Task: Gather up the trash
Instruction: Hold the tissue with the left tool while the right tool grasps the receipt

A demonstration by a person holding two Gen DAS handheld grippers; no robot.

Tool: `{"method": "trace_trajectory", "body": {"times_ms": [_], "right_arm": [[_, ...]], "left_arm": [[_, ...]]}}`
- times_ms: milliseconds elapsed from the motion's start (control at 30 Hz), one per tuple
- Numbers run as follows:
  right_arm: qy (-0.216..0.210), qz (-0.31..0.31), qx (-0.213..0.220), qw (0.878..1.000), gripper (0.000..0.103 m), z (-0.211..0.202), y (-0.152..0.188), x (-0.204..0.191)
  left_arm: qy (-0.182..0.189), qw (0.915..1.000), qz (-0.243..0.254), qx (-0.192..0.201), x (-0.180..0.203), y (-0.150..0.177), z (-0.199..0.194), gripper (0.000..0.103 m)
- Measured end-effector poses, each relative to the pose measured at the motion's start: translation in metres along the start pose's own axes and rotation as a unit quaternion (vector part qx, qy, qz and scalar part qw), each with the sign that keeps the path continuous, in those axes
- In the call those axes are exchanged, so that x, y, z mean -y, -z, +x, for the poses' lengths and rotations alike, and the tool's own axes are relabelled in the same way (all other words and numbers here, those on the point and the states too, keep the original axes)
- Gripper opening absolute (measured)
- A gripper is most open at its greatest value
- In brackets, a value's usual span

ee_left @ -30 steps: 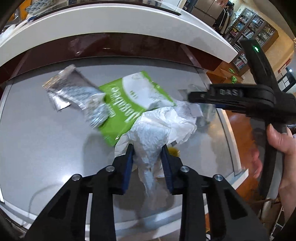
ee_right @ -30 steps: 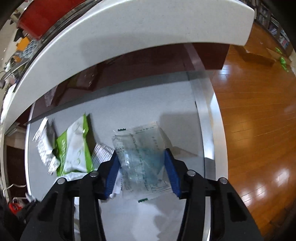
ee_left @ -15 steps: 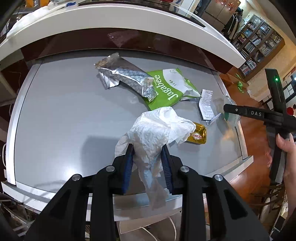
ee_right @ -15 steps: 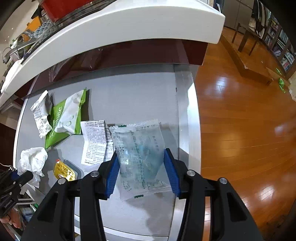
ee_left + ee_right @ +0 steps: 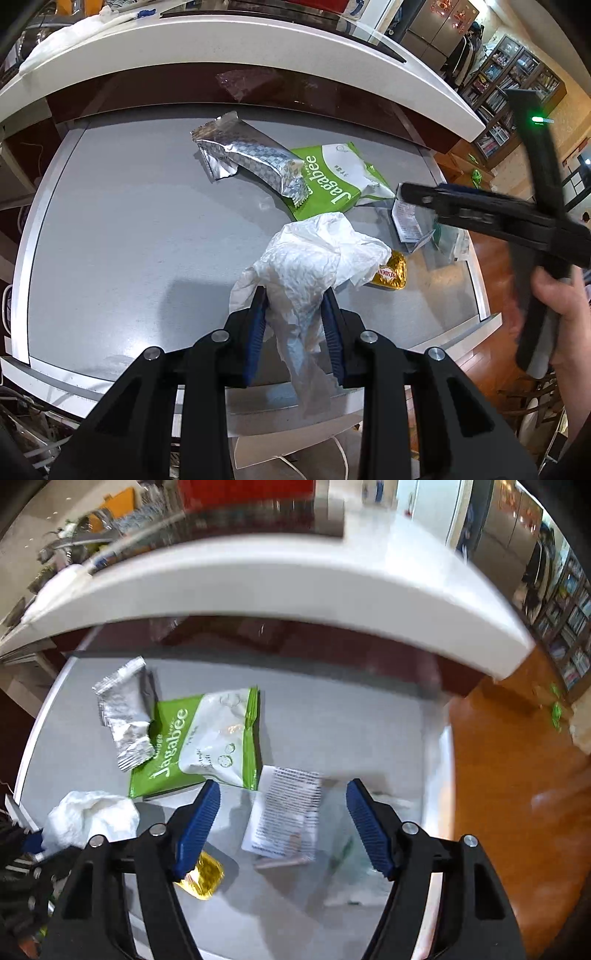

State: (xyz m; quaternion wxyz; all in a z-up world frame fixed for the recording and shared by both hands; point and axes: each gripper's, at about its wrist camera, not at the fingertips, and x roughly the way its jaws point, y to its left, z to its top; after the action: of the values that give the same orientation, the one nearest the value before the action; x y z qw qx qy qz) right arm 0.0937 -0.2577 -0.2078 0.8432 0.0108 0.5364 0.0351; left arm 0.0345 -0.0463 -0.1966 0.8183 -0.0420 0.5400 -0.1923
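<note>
Left wrist view shows the left gripper (image 5: 295, 325) clenched on a crumpled white tissue (image 5: 314, 258), which hangs limp between the blue pads above the near edge of the grey table (image 5: 110, 240); it looks weightless and soft, so a pinch anywhere on its bulk should do. The right gripper (image 5: 282, 823) has its jaws opening over the table's right end, with nothing pressed between the pads; below them lie a printed paper slip (image 5: 284, 808) and a clear plastic bag (image 5: 354, 860), the slip partly on the bag. That bag is blurred, but I judge it thin, slick and floppy, best caught at an edge or a raised wrinkle. Counting the litter: one tissue, one silver foil wrapper (image 5: 247, 155) resting partly on one green Jagabee snack bag (image 5: 332, 181), one small gold foil packet (image 5: 391, 273) just beside the tissue, one slip, one clear bag. Both foil pieces look light and crinkly, the green bag flat and slippery, easiest taken at a crimped seam.
</note>
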Motion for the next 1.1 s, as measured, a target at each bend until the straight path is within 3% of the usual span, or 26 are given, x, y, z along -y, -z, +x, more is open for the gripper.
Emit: {"method": "trace_trajectory", "body": {"times_ms": [133, 333, 433, 467, 900, 1100], "right_arm": [[0.025, -0.006, -0.018, 1.0, 0.065, 0.017, -0.004, 0.005], [0.013, 0.004, -0.034, 0.999, 0.065, 0.033, -0.009, 0.01], [0.008, -0.005, -0.027, 1.0, 0.042, 0.033, -0.013, 0.006], [0.005, -0.008, -0.028, 1.0, 0.04, 0.03, -0.012, 0.006], [-0.05, 0.016, 0.019, 0.998, 0.04, -0.038, -0.001, 0.016], [-0.073, 0.002, 0.06, 0.996, 0.04, -0.071, 0.002, -0.013]], "left_arm": [[0.004, 1.0, -0.008, 0.002, -0.006, 0.0, -0.001, 0.031], [0.004, 1.0, -0.009, 0.001, -0.01, 0.0, 0.0, 0.031], [0.004, 0.9999, -0.011, 0.002, -0.011, -0.001, 0.001, 0.031], [0.003, 0.9999, -0.011, 0.001, -0.011, -0.001, 0.002, 0.031], [0.004, 0.9996, -0.015, 0.025, -0.016, 0.0, -0.03, 0.031], [0.009, 0.9986, -0.01, 0.051, -0.013, -0.002, -0.056, 0.031]]}}
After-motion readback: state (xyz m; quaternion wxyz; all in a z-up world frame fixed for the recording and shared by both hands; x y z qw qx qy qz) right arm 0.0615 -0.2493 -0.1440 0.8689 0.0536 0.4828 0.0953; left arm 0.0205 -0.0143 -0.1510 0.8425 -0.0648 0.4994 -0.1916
